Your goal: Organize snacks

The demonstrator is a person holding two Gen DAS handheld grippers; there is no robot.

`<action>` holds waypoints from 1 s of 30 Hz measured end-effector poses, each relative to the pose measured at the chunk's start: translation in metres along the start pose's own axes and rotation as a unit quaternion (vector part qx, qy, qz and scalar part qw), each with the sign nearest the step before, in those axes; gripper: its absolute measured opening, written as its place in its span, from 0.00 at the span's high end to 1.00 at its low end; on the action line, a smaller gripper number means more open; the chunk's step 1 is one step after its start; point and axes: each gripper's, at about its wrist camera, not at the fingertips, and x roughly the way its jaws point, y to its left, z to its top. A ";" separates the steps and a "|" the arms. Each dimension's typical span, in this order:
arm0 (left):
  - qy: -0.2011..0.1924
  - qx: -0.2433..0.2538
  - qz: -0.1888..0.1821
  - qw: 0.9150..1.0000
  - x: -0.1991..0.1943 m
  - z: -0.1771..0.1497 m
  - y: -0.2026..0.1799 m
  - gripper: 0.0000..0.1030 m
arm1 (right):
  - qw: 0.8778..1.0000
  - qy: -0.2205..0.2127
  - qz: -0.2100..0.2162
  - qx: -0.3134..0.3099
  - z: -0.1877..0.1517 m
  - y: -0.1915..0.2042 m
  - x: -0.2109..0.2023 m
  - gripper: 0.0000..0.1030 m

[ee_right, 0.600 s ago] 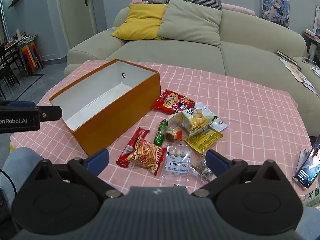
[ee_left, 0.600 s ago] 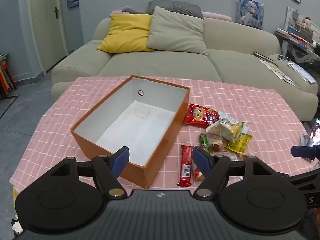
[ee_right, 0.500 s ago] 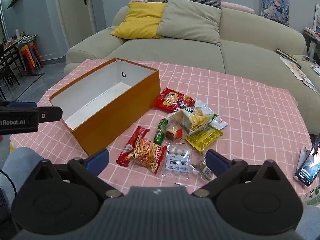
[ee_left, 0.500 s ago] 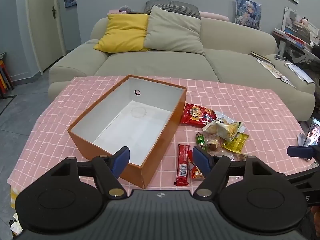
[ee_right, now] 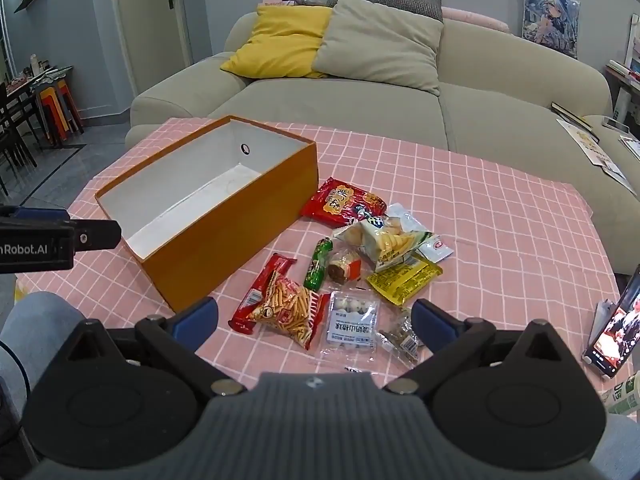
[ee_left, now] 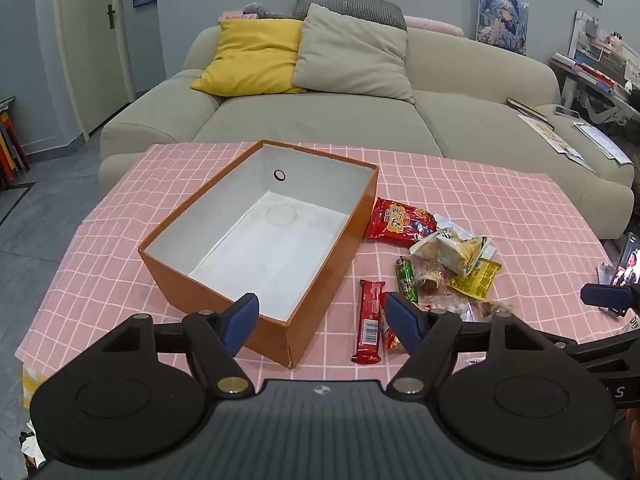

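1. Box (ee_right: 224,216): orange, white-lined, open-topped, with nothing inside; it stands on the pink checked tablecloth (ee_right: 500,216), left of the snack pile.
2. Snacks: all lie loose on the cloth just right of the box, including a red bag (ee_right: 344,202), a fries packet (ee_right: 288,312), a slim red bar (ee_left: 370,320) and a clear pack of white balls (ee_right: 354,324).
3. Left gripper (ee_left: 322,316): jaws wide apart, nothing between them, hovering over the box's near corner.
4. Right gripper (ee_right: 316,318): jaws fully spread and holding nothing, poised above the nearest packets.
5. Step, as judged: sorting not yet begun. The next move calls for lowering a gripper onto a packet, closing on it, then carrying it into the box.
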 end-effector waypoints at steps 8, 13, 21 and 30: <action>0.004 0.002 -0.001 1.000 -0.002 0.000 0.000 0.18 | 1.000 -0.003 -0.004 -0.002 0.001 0.001 -0.002 0.04; 0.005 0.000 0.002 1.000 -0.004 0.000 0.002 0.18 | 1.000 -0.006 -0.005 -0.009 0.002 0.004 -0.005 0.04; 0.010 -0.003 0.004 1.000 -0.003 -0.002 0.003 0.18 | 1.000 -0.007 -0.009 -0.013 0.002 0.005 -0.005 0.04; 0.016 0.001 0.001 1.000 -0.003 -0.004 0.001 0.18 | 1.000 -0.006 -0.007 -0.014 0.002 0.006 -0.004 0.04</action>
